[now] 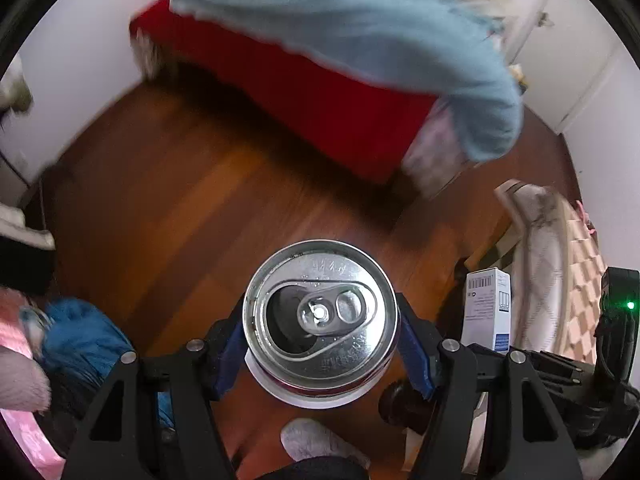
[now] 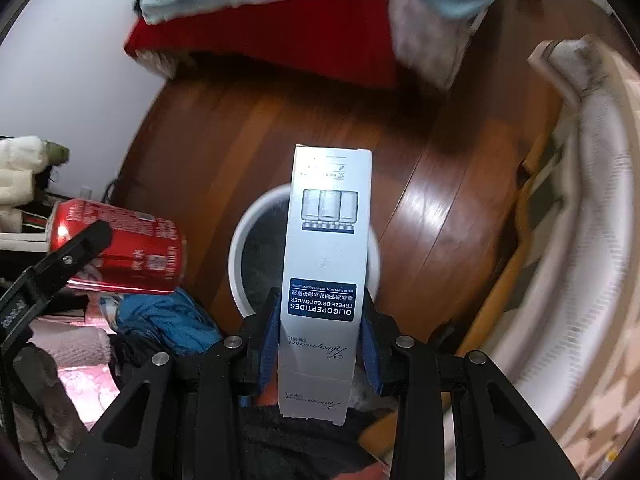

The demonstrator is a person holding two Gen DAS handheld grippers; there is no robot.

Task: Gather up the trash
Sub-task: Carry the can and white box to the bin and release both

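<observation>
Below, the white bin [image 2: 240, 248] sits behind the box [image 2: 324, 280], can [image 2: 120, 248] beside.

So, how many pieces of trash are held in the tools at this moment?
2. The red can is in the left tool; the white box is in the right tool, above the white bin. More trash may be hidden.

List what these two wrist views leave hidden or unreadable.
- Bin contents, right wrist view: the box covers most of the opening.
- Can body, left wrist view: seen end-on, so its label is hidden.
- Bedding, both views: motion-blurred.
- Box base: hidden behind the right gripper.
</observation>
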